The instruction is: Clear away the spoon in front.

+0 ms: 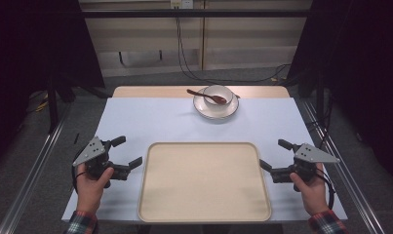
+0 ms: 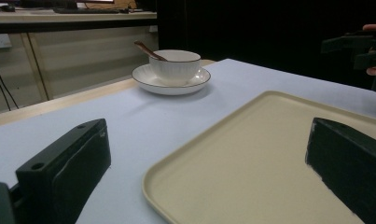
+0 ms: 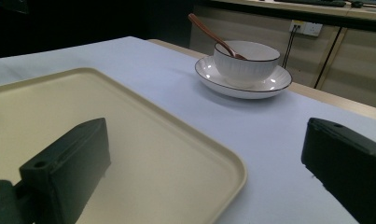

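Both claws spread and holding nothing, the left claw (image 1: 127, 152) and right claw (image 1: 276, 154) flank the tray (image 1: 204, 181), with the bowl (image 1: 218, 94), spoon (image 1: 207, 96) and saucer (image 1: 215, 107) well ahead of them on the tabletop (image 1: 150, 119)

A cream rectangular tray (image 1: 204, 214) with rounded corners and a low raised rim is lying flat and bare on the near middle of the pale blue surface (image 1: 150, 122), its long side running left to right. Well beyond it, toward the far edge, a white saucer (image 1: 204, 108) with a thin dark rim line is sitting flat, and a white ribbed bowl (image 1: 222, 91), also dark-rimmed, is standing upright on its centre. A brown wooden spoon (image 1: 206, 96) is resting in the bowl, its scoop down inside and its handle leaning out over the bowl's left rim, pointing up and away
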`<state>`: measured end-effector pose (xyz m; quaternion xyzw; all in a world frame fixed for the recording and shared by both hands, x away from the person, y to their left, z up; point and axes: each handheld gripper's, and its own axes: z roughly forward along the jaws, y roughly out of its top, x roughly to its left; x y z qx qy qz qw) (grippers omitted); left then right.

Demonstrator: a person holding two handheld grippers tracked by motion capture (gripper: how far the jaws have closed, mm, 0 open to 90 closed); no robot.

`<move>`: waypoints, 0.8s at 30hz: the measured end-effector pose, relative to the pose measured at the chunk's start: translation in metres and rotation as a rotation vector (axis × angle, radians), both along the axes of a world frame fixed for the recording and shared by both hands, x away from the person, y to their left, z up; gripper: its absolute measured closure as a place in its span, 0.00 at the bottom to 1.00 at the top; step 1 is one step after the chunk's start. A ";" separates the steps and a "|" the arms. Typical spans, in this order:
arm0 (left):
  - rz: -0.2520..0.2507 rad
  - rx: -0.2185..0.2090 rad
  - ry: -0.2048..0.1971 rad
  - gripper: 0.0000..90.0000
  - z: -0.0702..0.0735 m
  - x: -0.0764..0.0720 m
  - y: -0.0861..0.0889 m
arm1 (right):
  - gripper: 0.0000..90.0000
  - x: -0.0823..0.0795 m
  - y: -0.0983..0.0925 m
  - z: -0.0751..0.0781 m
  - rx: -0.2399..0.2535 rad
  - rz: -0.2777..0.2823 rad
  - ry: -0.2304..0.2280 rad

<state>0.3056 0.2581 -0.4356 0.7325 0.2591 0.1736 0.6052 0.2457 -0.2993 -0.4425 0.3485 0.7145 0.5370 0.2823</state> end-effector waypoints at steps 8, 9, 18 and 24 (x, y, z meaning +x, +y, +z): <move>0.017 0.044 0.017 0.00 -0.001 0.006 -0.006 | 0.01 0.000 0.002 -0.002 -0.004 0.008 0.018; 0.020 0.050 0.026 0.00 -0.001 0.009 -0.008 | 0.01 0.001 0.003 -0.002 -0.006 0.014 0.014; 0.043 0.033 0.037 0.00 0.002 0.024 -0.023 | 0.01 0.005 0.008 -0.006 -0.012 0.022 0.030; 0.048 0.023 0.050 0.00 0.009 0.042 -0.046 | 0.02 0.010 0.008 -0.006 0.027 0.022 0.042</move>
